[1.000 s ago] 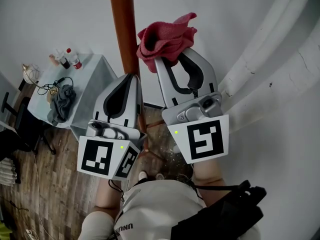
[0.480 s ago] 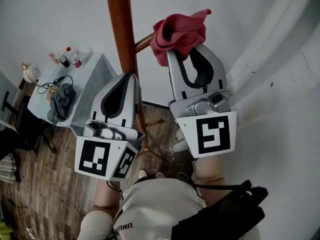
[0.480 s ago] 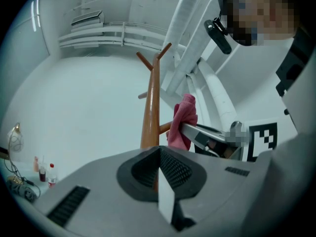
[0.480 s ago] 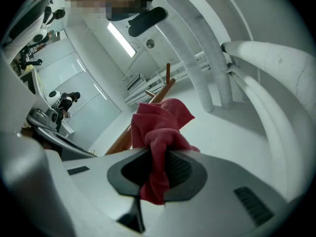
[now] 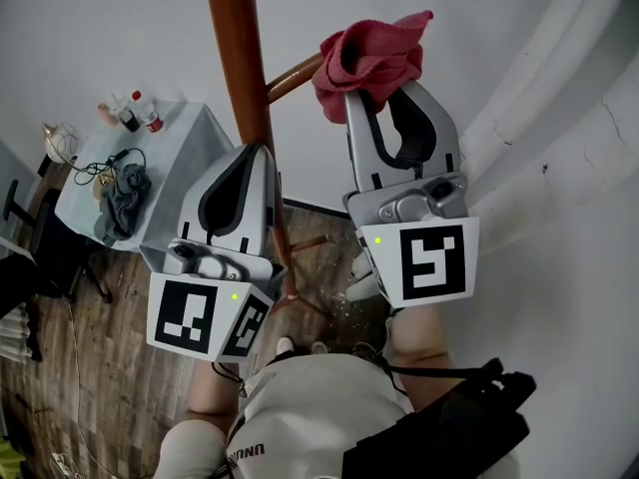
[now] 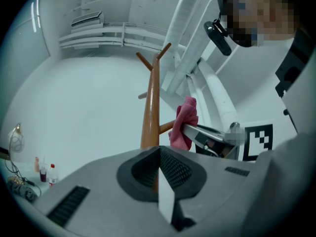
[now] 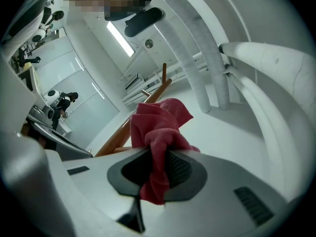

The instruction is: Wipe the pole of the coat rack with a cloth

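The coat rack's brown wooden pole (image 5: 238, 58) rises through the upper middle of the head view, with a peg (image 5: 293, 75) branching to the right. My right gripper (image 5: 391, 96) is shut on a red cloth (image 5: 371, 60), held just right of the pole beside that peg. The cloth (image 7: 159, 127) bunches out of the shut jaws in the right gripper view, with the pole (image 7: 129, 127) behind it. My left gripper (image 5: 258, 154) is shut with nothing in it, its tips just in front of the pole (image 6: 149, 117). The cloth (image 6: 183, 122) shows right of the pole there.
A small grey table (image 5: 190, 153) stands lower left with bottles (image 5: 140, 115), cables and a dark rag (image 5: 125, 203). White pipes (image 5: 544, 78) run along the wall on the right. The rack's base legs (image 5: 310, 242) spread over the wooden floor below.
My right gripper has carried the red cloth to the right and up, away from the pole and level with the side peg. The left gripper has barely moved.
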The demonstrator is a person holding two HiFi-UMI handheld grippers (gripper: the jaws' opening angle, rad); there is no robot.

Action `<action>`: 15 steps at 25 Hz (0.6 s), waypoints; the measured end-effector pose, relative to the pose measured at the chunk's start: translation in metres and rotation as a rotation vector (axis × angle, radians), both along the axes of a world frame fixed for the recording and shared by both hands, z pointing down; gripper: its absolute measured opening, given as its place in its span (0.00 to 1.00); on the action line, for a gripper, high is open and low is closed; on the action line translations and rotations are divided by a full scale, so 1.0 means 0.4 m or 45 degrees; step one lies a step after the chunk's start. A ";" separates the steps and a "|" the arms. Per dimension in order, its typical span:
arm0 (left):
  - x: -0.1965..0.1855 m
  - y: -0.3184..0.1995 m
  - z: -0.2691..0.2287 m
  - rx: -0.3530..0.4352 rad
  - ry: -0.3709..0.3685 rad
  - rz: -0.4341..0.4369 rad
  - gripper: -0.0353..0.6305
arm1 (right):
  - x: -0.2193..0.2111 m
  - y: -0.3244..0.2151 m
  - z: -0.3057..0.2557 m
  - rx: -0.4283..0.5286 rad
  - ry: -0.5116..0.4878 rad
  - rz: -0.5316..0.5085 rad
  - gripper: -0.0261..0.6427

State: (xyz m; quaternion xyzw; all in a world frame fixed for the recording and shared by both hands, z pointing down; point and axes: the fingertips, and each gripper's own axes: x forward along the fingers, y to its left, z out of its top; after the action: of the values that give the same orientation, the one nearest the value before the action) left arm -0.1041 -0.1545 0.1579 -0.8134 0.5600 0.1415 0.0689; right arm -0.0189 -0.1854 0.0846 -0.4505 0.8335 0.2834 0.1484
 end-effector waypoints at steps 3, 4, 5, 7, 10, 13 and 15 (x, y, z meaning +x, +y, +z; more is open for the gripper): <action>0.005 -0.003 0.002 0.001 -0.002 0.000 0.07 | 0.009 -0.004 0.000 0.000 -0.003 0.006 0.14; 0.005 -0.002 0.002 0.001 -0.002 0.001 0.07 | 0.011 -0.005 -0.001 0.002 -0.003 0.011 0.14; 0.003 -0.001 0.001 0.002 -0.001 0.002 0.07 | 0.013 -0.005 -0.002 0.005 0.004 0.020 0.14; 0.000 0.002 -0.002 0.006 0.001 0.002 0.07 | 0.018 -0.009 0.000 0.013 0.044 0.048 0.14; 0.002 -0.001 -0.003 0.009 0.001 -0.001 0.07 | 0.029 -0.021 0.004 0.010 0.064 0.066 0.14; 0.002 -0.003 -0.003 0.008 0.003 0.001 0.07 | 0.035 -0.027 0.005 0.006 0.058 0.076 0.14; -0.002 -0.003 -0.001 0.008 0.004 0.002 0.07 | 0.038 -0.030 0.007 0.002 0.051 0.084 0.14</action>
State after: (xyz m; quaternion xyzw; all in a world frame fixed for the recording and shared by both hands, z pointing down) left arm -0.1047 -0.1555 0.1577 -0.8133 0.5591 0.1446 0.0706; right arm -0.0035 -0.1973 0.0876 -0.4721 0.8206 0.2979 0.1228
